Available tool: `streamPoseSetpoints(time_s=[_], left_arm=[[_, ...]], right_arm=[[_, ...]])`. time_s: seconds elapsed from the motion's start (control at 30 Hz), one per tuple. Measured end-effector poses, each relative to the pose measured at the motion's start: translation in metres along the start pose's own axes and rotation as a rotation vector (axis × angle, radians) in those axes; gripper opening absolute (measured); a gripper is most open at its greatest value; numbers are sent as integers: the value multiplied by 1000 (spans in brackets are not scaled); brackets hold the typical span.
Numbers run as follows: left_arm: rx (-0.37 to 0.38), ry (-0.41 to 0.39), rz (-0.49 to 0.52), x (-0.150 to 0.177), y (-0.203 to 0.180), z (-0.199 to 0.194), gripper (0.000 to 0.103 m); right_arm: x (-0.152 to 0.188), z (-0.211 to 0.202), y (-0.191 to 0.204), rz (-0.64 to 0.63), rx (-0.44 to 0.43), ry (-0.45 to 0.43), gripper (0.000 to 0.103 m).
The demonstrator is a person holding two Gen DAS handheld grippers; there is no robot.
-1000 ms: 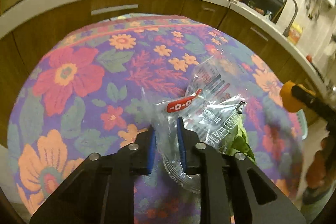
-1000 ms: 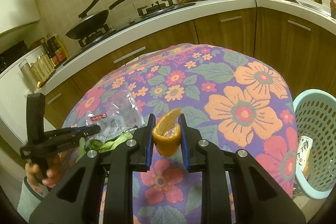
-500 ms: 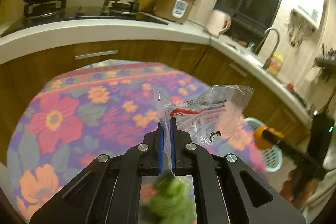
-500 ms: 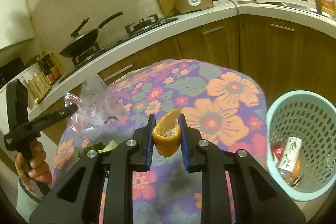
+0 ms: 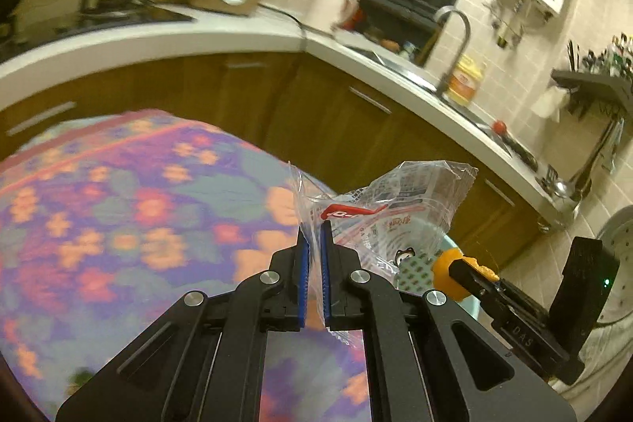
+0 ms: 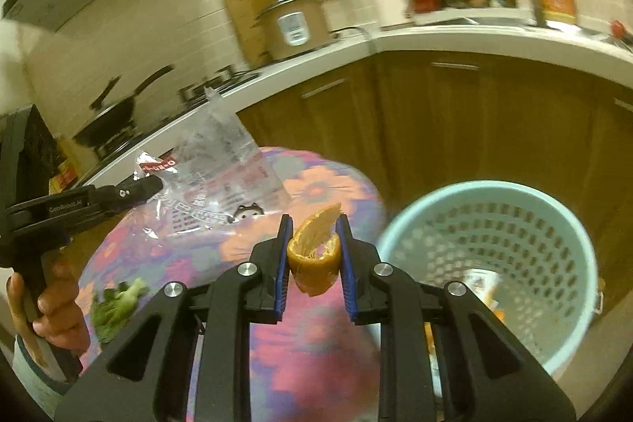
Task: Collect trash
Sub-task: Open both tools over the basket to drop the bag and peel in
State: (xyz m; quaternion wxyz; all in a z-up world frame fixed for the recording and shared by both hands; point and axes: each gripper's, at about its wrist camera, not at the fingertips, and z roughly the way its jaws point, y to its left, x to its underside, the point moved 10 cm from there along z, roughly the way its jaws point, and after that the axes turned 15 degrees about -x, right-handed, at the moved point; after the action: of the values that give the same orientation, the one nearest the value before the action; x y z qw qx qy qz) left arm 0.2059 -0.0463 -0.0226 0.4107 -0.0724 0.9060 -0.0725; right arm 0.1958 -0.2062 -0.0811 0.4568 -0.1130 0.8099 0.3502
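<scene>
Carry-to-bin step, both hands loaded. Right wrist view, left to right: my left gripper (image 6: 152, 186) at left edge, fingers pinched shut on the clear printed wrapper (image 6: 221, 165), which hangs in the air above the flowered worktop (image 6: 316, 335). A green leafy scrap (image 6: 118, 303) lies on the cloth at lower left, not yet collected. At centre my right gripper (image 6: 312, 256), fingers part-closed and clamped on the orange peel (image 6: 314, 256), cupped side facing the camera, long axis running up and tilted right. The blue basket (image 6: 494, 192) sits at right, beside the worktop, trash already inside. Next move, I judge: get both loads over the rim, then release. The wrapper's long axis slants toward upper right in the left wrist view.
</scene>
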Motion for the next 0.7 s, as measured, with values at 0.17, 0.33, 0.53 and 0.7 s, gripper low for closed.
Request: streamPoseSetpoints(time_s=[0.17,0.33,0.53,0.7], left_arm=[[44,71,61,10,-57,40,3],[67,117,105,23,-100,71,3],[80,174,137,44,-133,100,13],[78,187,134,49,-136,108,31]], right_arm=[[0,-27,-59,80,71,-39,19],[4,-43,-101,146,125,-49,19],[16,-47,-129,209,156,-25,22],[25,-45,-142,241,178,4,36]])
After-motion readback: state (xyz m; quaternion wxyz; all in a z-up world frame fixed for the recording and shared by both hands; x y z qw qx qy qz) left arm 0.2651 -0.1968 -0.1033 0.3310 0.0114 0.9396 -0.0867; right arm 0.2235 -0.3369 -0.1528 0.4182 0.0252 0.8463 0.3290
